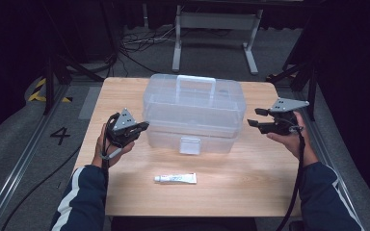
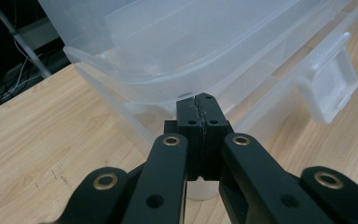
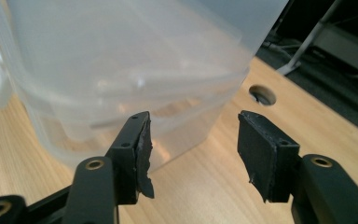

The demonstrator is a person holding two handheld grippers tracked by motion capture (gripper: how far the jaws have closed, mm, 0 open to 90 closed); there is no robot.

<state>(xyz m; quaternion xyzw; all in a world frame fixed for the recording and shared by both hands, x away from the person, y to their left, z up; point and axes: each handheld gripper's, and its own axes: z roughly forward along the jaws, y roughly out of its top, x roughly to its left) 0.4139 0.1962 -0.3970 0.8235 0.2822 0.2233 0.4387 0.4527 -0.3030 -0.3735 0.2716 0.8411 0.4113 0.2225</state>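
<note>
Wooden worktop (image 1: 250, 178) is carrying a clear plastic toolbox (image 1: 194, 108); left gripper (image 1: 144, 126) fingers are pressing together at its rim, right gripper (image 1: 254, 118) fingers are spreading empty beside it.

A black "4" (image 1: 60, 135) stood on the grey floor (image 1: 24, 144) left of the table. Print on the tube (image 1: 175, 178) was too small to read.

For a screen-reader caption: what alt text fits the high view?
A clear plastic box with handle and front latch sits shut on a wooden table. The shut left gripper and open right gripper flank it; a small white tube lies in front.
</note>
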